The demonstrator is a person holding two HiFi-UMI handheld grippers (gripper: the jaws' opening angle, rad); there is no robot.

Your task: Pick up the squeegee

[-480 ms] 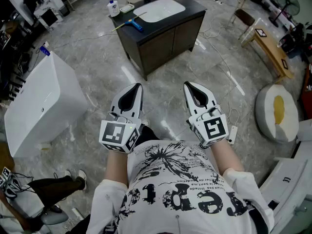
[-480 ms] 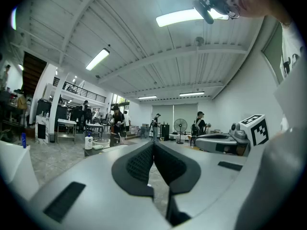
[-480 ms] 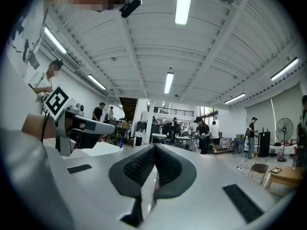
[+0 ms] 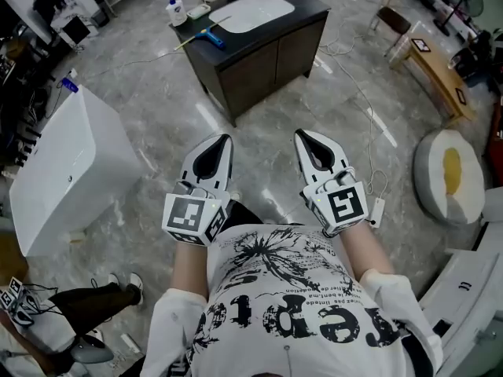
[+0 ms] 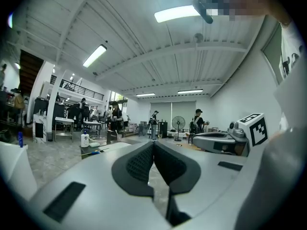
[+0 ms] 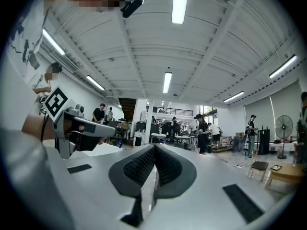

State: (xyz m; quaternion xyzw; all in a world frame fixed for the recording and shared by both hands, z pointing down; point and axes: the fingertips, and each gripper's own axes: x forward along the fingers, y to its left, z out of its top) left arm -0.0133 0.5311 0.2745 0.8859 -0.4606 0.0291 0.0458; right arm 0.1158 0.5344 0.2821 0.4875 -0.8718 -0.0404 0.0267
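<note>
since left gripper [image 4: 225,138] and right gripper [image 4: 298,134] are clenched empty, approach the squeegee [image 4: 207,36] on the cabinet [image 4: 267,53] before opening one.

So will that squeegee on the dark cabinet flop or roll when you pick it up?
Probably not. The squeegee looks small and thin, so it is likely light. Its long straight blade and short blue handle form a T lying flat on the cabinet, so it should stay stiff and not roll.
</note>
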